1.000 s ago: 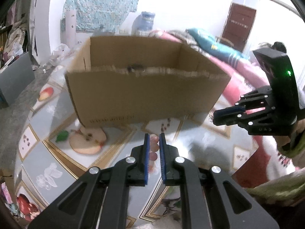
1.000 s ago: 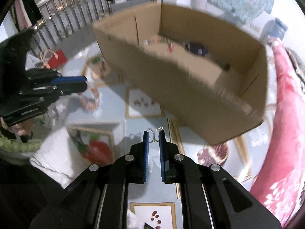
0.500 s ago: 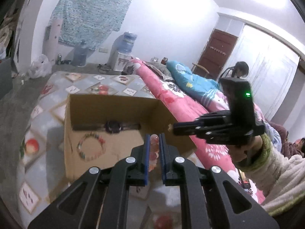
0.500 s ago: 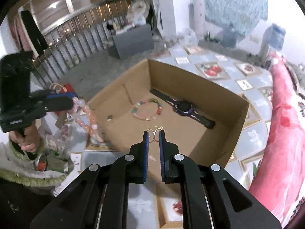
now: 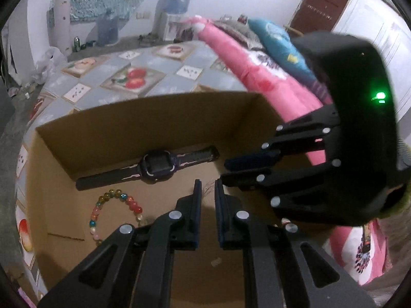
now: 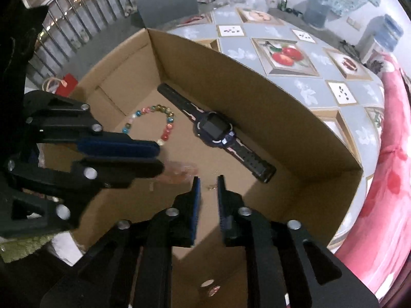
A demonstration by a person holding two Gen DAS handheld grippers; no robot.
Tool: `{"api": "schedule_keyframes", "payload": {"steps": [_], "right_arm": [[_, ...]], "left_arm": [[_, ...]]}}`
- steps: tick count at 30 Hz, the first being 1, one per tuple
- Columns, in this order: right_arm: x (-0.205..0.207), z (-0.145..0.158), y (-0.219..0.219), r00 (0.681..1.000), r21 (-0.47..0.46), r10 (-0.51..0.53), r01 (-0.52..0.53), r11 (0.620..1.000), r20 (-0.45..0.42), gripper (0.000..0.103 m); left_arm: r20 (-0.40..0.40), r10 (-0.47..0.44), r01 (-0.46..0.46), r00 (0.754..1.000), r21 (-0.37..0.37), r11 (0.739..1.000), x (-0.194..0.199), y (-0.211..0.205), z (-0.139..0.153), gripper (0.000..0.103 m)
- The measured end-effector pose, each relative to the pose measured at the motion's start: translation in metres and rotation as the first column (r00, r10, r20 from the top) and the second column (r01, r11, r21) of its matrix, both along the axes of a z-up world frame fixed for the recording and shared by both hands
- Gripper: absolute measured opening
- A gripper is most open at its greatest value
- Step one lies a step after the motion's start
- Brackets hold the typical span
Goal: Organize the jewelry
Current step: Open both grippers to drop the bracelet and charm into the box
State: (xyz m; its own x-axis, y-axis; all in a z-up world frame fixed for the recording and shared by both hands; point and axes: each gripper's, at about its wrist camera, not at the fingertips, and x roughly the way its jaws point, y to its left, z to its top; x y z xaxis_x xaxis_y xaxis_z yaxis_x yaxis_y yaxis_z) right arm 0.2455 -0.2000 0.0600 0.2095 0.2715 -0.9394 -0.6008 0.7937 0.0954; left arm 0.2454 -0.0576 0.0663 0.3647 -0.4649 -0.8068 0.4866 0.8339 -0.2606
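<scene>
Two grippers, left [image 5: 206, 187] and right [image 6: 208, 184], hang over the box [image 6: 257, 97], jaws parted; pink beads [image 6: 179, 170] blur mid-drop, so withdraw straight up, clear of the watch [image 6: 215, 131]

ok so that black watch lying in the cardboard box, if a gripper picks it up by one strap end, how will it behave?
The watch would probably droop: its straps look thin and flexible, its chunky case sits mid-length. It lies flat along the box wall, so rolling seems unlikely. The perforated strap looks rubbery, likely giving decent grip.
</scene>
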Motion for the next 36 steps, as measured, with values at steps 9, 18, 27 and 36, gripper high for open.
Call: {"api": "schedule_keyframes", "payload": {"steps": [9, 18, 27, 36], "right_arm": [[0.000, 0.016, -0.023, 0.998, 0.070, -0.049, 0.046, 0.996, 0.045, 0.022], [-0.039, 0.060, -0.100, 0.944, 0.231, -0.305, 0.271, 0.934, 0.125, 0.051], [-0.065, 0.009, -0.119, 0.903, 0.292, -0.418, 0.428, 0.855, -0.099, 0.058], [-0.078, -0.008, -0.080, 0.914, 0.184, -0.386, 0.403, 0.896, -0.126, 0.060]], "left_arm": [[0.042, 0.059, -0.059, 0.997, -0.011, 0.998, -0.006, 0.019, 0.016, 0.031], [0.194, 0.303, -0.302, 0.933, -0.036, 0.952, -0.048, 0.105, 0.061, 0.073], [-0.011, 0.485, -0.485, 0.874, -0.039, 0.874, -0.058, 0.166, 0.011, 0.087], [-0.139, 0.438, -0.450, 0.888, -0.062, 0.891, -0.070, 0.131, -0.019, 0.089]]}}
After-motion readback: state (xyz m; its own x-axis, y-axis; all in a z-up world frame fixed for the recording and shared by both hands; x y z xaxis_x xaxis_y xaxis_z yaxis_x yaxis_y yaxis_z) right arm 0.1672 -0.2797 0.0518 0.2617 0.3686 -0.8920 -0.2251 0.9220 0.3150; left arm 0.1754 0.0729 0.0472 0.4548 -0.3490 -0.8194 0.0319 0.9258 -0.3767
